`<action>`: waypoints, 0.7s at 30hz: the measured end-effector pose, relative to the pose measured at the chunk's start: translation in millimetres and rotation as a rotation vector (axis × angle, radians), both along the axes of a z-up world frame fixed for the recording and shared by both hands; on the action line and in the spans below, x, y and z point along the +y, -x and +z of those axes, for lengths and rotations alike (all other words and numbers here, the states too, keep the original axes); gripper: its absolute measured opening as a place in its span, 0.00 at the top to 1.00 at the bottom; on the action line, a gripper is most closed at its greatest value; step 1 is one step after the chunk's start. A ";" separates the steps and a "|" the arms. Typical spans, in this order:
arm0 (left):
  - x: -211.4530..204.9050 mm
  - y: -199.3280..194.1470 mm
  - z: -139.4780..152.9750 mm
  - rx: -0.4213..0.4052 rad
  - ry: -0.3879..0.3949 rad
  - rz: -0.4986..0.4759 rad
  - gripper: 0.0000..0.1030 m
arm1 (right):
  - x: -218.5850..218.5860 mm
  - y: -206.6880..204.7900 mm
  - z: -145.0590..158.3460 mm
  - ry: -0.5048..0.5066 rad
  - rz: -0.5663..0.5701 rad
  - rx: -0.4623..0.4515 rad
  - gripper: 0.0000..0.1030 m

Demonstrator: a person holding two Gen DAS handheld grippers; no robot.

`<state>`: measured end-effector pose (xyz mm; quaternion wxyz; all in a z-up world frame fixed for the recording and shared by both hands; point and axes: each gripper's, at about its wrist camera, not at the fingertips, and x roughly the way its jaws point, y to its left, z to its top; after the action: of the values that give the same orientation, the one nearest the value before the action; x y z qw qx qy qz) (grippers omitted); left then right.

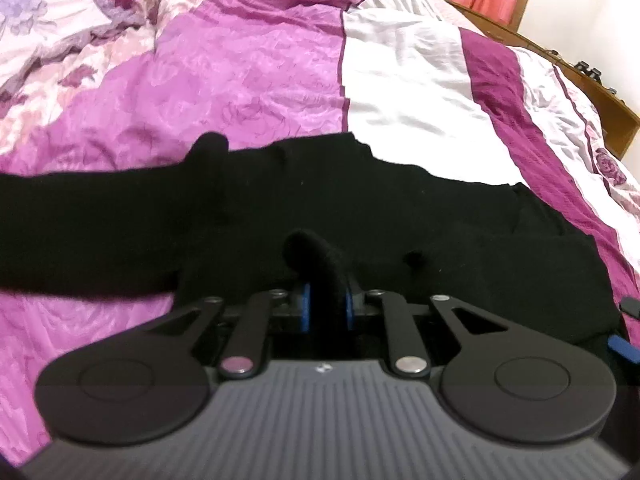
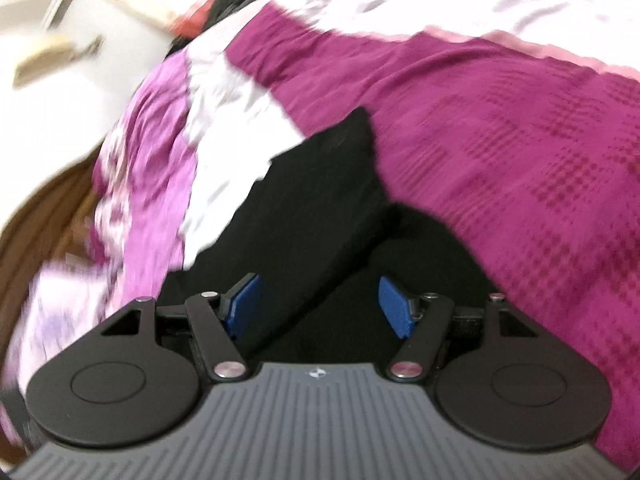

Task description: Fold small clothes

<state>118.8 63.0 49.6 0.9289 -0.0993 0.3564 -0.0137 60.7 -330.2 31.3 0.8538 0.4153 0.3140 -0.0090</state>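
The bedspread fills both views, purple and white panels spread wide, and it serves as the folding surface, soft but flat enough to lay a garment out. Across the middle of the left view lies the black garment, stretched from the left edge to the lower right, one long sleeve-like part running out to the left so its shape can be read before folding. In the right view the same dark cloth comes to a point near the centre and widens toward the bottom of the frame. Now the left gripper, low centre: its jaws are clenched on a raised pinch of the black fabric, a little hump standing up between the blue pads, which looks like a hold meant for lifting an edge over. The right gripper is released, blue pads wide apart above the cloth, nothing between them; judging by the blur it is on the move, likely heading for a second hold so the fold stays even.
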 end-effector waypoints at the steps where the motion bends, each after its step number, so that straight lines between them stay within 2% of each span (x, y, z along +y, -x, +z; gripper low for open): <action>1: -0.4 -0.5 2.5 -0.009 -0.010 -0.012 0.83 | -3.4 -4.5 -2.1 -0.022 -0.013 -0.002 0.30; 3: -0.4 -2.0 9.6 -0.035 -0.036 -0.025 0.84 | -5.9 -11.3 -4.8 -0.033 -0.032 -0.007 0.32; 4: 0.5 -3.1 15.4 -0.058 -0.055 -0.026 0.84 | -5.6 -15.1 -5.3 -0.018 -0.040 -0.003 0.38; 5: 1.6 -4.9 22.1 -0.081 -0.079 -0.020 0.84 | -5.6 -18.3 -5.6 -0.003 -0.049 0.007 0.62; 7: 7.5 -11.0 32.2 -0.098 -0.103 -0.006 0.84 | -7.4 -23.8 -8.9 0.008 -0.071 0.046 0.88; 8: 10.4 -15.4 33.7 -0.093 -0.104 -0.004 0.84 | -9.6 -23.2 -11.1 -0.006 -0.080 0.040 0.92; 10: 14.5 -25.8 31.2 -0.071 -0.122 -0.002 0.84 | -10.8 -19.8 -12.6 0.007 -0.095 0.029 0.93; 15: 17.7 -47.4 0.2 0.041 -0.140 -0.038 0.81 | -9.2 -19.3 -15.9 0.041 -0.079 0.025 0.94; 16: 18.0 -47.0 -3.6 0.046 -0.146 -0.038 0.78 | -10.5 -16.9 -16.9 0.042 -0.079 0.025 0.94; 18: 19.2 -42.3 -6.9 0.039 -0.161 -0.038 0.62 | -12.0 -16.0 -17.0 0.033 -0.079 0.028 0.93; 19: 20.8 -39.5 -6.6 0.038 -0.173 -0.031 0.50 | -12.4 -15.7 -16.7 0.033 -0.075 0.029 0.93; 21: 25.2 -33.0 -3.8 0.031 -0.181 -0.032 0.46 | -12.1 -15.2 -15.5 0.036 -0.068 0.032 0.93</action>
<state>151.8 88.2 45.8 0.9281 -0.0097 0.3722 0.0054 75.9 -342.2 15.7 0.8552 0.4100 0.3131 -0.0501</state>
